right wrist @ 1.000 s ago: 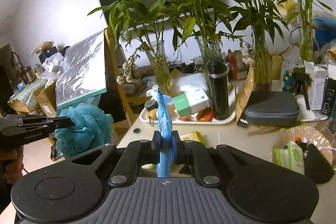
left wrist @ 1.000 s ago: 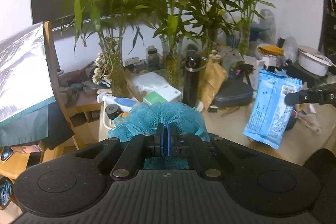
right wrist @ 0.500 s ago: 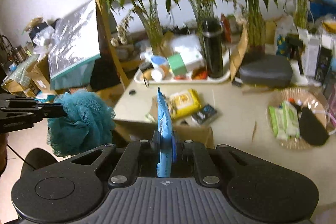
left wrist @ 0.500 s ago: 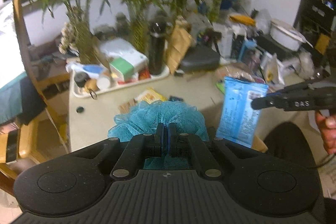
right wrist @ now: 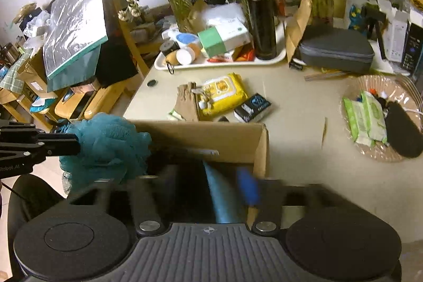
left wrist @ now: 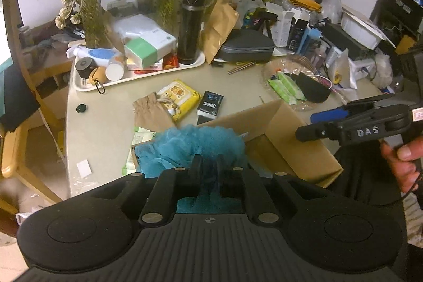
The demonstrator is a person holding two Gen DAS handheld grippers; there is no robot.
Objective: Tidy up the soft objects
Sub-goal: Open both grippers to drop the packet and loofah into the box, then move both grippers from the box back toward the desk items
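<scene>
Left wrist view, going left to right: white tray (left wrist: 79, 82) with bottles and a green-white box at the back left of the table (left wrist: 105, 123), yellow wipes pack (left wrist: 179, 98) and small black packet (left wrist: 210, 102) mid-table, open cardboard box (left wrist: 288, 139) at the near edge. Teal mesh bath pouf (left wrist: 193, 144) hangs over the box's left end, held by the left gripper (left wrist: 207, 165); its jaws are narrow and just beginning to part, mesh still bunched between them. Right gripper (left wrist: 314, 124) sits to the right over the box, a person's hand (left wrist: 404, 163) on its handle.

Right wrist view: pouf (right wrist: 105, 144) at the left, against the box's left end, left gripper (right wrist: 39, 146) pinching its side. Blue wipes pack (right wrist: 219, 192) stands on edge inside the box (right wrist: 227, 136); the right gripper (right wrist: 227, 186) has its jaws opening wide, pack still between them but blurred, looks free of the pads. Glass dish (right wrist: 370, 152) with green packs far right.

Handling, as a judgement: pouf is very light, springy, fully squashable, not fragile; mesh can snag on finger edges, so a pinch on a bunched fold or near the core likely holds best. Wipes pack is floppy, slick film, some weight from wet wipes; best gripped across the flat faces near the middle, an edge grip may slip or sag
</scene>
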